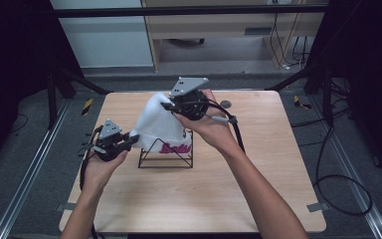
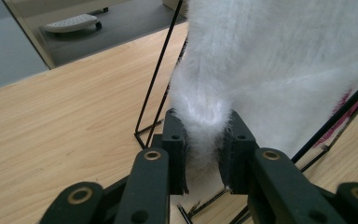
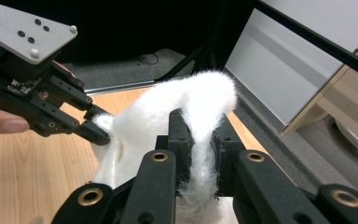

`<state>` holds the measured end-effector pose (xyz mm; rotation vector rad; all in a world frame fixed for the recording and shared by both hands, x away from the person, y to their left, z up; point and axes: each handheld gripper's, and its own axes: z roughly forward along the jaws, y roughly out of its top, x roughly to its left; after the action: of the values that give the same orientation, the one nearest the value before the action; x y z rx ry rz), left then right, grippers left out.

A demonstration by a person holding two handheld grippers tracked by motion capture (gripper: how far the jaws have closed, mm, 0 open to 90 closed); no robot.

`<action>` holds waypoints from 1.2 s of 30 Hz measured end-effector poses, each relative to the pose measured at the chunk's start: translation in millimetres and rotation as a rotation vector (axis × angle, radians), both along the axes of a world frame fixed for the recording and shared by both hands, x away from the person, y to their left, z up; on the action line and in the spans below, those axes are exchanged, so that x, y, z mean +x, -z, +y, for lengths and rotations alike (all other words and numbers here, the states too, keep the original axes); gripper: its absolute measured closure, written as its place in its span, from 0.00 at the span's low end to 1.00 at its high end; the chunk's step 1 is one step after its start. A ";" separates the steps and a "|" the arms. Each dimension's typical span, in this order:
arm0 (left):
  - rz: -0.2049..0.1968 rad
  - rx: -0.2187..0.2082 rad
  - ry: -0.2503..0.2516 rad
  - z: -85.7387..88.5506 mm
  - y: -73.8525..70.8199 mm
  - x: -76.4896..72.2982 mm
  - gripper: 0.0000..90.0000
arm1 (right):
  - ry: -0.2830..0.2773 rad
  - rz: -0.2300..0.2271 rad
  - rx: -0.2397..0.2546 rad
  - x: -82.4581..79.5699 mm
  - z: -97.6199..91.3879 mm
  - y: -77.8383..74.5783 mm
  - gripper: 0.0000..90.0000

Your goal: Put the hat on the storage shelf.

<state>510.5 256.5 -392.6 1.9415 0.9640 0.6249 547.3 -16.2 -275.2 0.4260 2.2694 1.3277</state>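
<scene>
A white fluffy cloth (image 1: 156, 124) with pink lettering (image 1: 175, 148) hangs over a black wire rack (image 1: 149, 162) at the middle of the wooden table (image 1: 229, 199). My left gripper (image 1: 133, 139) is shut on the cloth's lower left corner; in the left gripper view its jaws pinch the fuzzy fabric (image 2: 204, 149) beside the rack's wires (image 2: 154, 84). My right gripper (image 1: 166, 105) is shut on the cloth's upper edge, held above the rack. In the right gripper view the fabric (image 3: 168, 107) is clamped between its jaws (image 3: 200, 149), with the left gripper (image 3: 98, 133) farther off.
A small grey disc (image 1: 226, 104) lies on the table behind the right hand. Black cables (image 1: 338, 184) loop on the floor to the right. A pale shelf unit (image 1: 219, 30) stands beyond the table's far edge.
</scene>
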 end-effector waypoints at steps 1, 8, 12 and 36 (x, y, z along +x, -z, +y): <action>0.001 0.000 0.000 0.5 2.0 -0.3 0.82 | -0.002 0.004 -0.004 -0.1 0.4 2.0 0.91; 0.006 0.008 0.010 1.0 6.5 -3.8 0.82 | -0.006 0.012 -0.013 -3.4 1.8 5.5 0.91; 0.010 0.014 0.013 1.7 9.8 -5.3 0.81 | -0.007 0.015 -0.021 -5.2 2.0 7.3 0.91; 0.057 0.001 0.033 4.9 34.9 -10.6 0.79 | -0.025 0.045 -0.071 -16.1 6.4 25.1 0.91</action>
<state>499.9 261.4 -427.5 1.9815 0.9650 0.5537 531.2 -9.8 -300.3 0.4084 2.3581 1.2575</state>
